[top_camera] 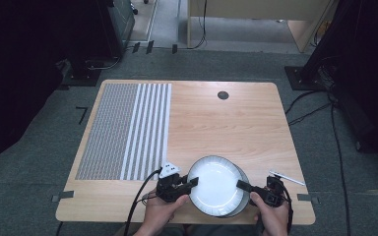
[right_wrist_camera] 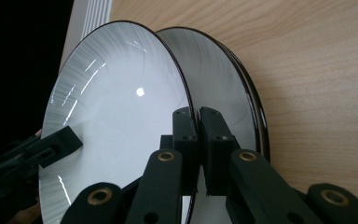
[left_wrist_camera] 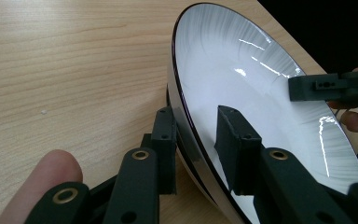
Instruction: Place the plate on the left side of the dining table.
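Stack of white, dark-rimmed plates sits at the near edge of the table (top_camera: 226, 123), right of the striped mat (top_camera: 123, 130). A pen (top_camera: 286, 178) lies just beyond the right hand.

Top plate (top_camera: 215, 184) is gripped from both sides. Right tongs (right_wrist_camera: 198, 122) are clenched on its rim, jaws pressed nearly together over the thin edge; in the right gripper view this plate stands apart from the lower plate (right_wrist_camera: 235, 93) behind it, so that side appears lifted. Left tongs (left_wrist_camera: 200, 135) straddle the opposite rim, one jaw under, one over the white face. Jaws look only loosely closed; I cannot tell whether the pads press yet.

Step in hand, by my reading: lifting the top plate off the stack.

To do it well:
- seat the left grip firmly before raising further
- raise both sides together, keeping the plate level
- glazed rim is slick, so hold deep on the rim, not at the lip
- clear the lower plate fully before moving sideways
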